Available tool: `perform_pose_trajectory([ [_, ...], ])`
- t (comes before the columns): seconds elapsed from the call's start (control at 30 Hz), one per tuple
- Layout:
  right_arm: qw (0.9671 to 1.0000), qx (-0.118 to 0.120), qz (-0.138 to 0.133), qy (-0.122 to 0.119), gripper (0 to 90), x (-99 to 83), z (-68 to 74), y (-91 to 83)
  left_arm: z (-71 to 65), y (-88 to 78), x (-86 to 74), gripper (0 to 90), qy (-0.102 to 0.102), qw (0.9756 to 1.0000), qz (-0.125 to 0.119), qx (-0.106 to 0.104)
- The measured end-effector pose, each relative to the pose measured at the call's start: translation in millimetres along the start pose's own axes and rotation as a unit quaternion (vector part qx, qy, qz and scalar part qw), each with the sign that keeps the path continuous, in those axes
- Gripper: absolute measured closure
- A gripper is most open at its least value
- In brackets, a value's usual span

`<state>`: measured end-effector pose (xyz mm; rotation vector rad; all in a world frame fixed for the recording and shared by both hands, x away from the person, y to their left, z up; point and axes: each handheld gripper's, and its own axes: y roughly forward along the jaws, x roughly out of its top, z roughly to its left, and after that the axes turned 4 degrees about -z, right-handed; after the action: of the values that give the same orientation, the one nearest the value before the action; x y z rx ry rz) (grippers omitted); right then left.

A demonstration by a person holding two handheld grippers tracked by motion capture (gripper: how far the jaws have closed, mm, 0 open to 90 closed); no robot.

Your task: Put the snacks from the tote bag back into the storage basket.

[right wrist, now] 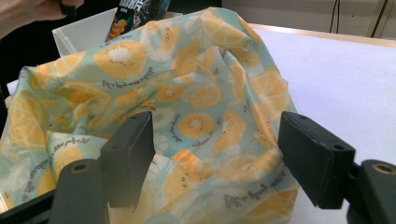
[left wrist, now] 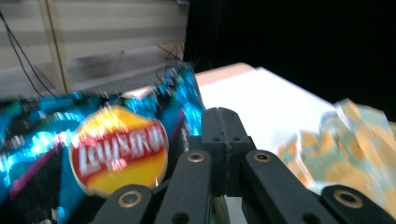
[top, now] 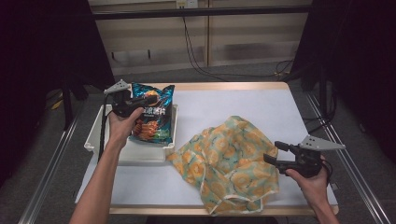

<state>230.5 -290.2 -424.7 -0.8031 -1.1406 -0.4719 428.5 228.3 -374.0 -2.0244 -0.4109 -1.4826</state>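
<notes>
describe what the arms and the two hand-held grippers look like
Both forearms are bare, no sleeves. Each hand-held gripper is black, with two blocky jaws on linkage arms pinned by brass-ringed pivots. The left hand-held gripper and the right hand-held gripper each carry a grey three-cornered plate on top. A black cable trails down from the left one.

A blue chip bag [top: 152, 113] stands tilted in the white bin [top: 140, 151], beside a crumpled orange-print cloth bag [top: 231, 161].
</notes>
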Motion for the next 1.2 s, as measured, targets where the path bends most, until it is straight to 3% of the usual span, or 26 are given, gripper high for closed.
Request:
perform_pose_trajectory([
  [0.1,1.0000,0.002,-0.001,-0.005,27.0,0.1,1.7,-0.3,-5.8,-10.0,-9.2,90.0,0.011,0.9999,0.006,0.005],
  [0.17,1.0000,0.001,-0.001,-0.003,26.6,-0.1,2.9,-1.0,-8.0,-15.0,-14.5,90.0,0.015,0.9998,0.012,-0.003],
  [0.37,1.0000,0.001,-0.007,-0.003,26.0,-0.5,2.6,-5.4,-18.0,-26.8,-35.2,90.0,0.033,0.9981,0.052,-0.009],
  [0.6,0.9999,-0.001,-0.015,-0.002,24.1,0.8,1.3,-9.8,-13.6,-37.9,-70.9,90.0,0.027,0.9943,0.104,0.000],
  [0.67,0.9999,-0.003,-0.013,-0.001,23.9,-0.1,0.9,-9.5,-11.2,-39.1,-80.1,90.0,0.026,0.9942,0.103,0.018],
  [0.73,0.9999,-0.004,-0.010,0.000,23.8,-1.0,0.3,-8.7,-8.4,-37.1,-89.2,90.0,0.016,0.9940,0.107,0.015],
  [0.87,0.9999,-0.005,-0.009,-0.001,23.8,-1.5,0.5,-8.5,-2.4,-30.2,-98.7,90.0,0.017,0.9875,0.154,0.029],
  [0.93,0.9999,-0.006,-0.011,0.000,23.8,-1.2,0.6,-8.8,2.4,-28.4,-100.4,90.0,0.010,0.9866,0.160,0.031],
  [0.97,0.9999,-0.004,-0.011,0.000,23.8,-1.1,0.5,-8.9,5.5,-26.5,-101.8,90.0,0.006,0.9854,0.164,0.044],
  [1.07,0.9999,-0.005,-0.010,0.003,23.7,-1.7,0.3,-8.1,10.0,-22.5,-102.8,90.0,-0.002,0.9850,0.167,0.042],
  [1.13,1.0000,-0.004,-0.008,0.003,23.7,-2.1,0.3,-7.6,7.4,-15.7,-101.2,90.0,0.010,0.9817,0.186,0.042],
  [1.17,1.0000,-0.004,-0.008,0.003,23.7,-2.1,0.3,-7.6,7.4,-15.7,-101.2,90.0,0.010,0.9817,0.186,0.042],
  [1.2,1.0000,-0.003,-0.008,0.002,23.7,-1.9,-0.1,-7.2,7.9,-10.4,-100.6,90.0,0.008,0.9801,0.194,0.039],
])
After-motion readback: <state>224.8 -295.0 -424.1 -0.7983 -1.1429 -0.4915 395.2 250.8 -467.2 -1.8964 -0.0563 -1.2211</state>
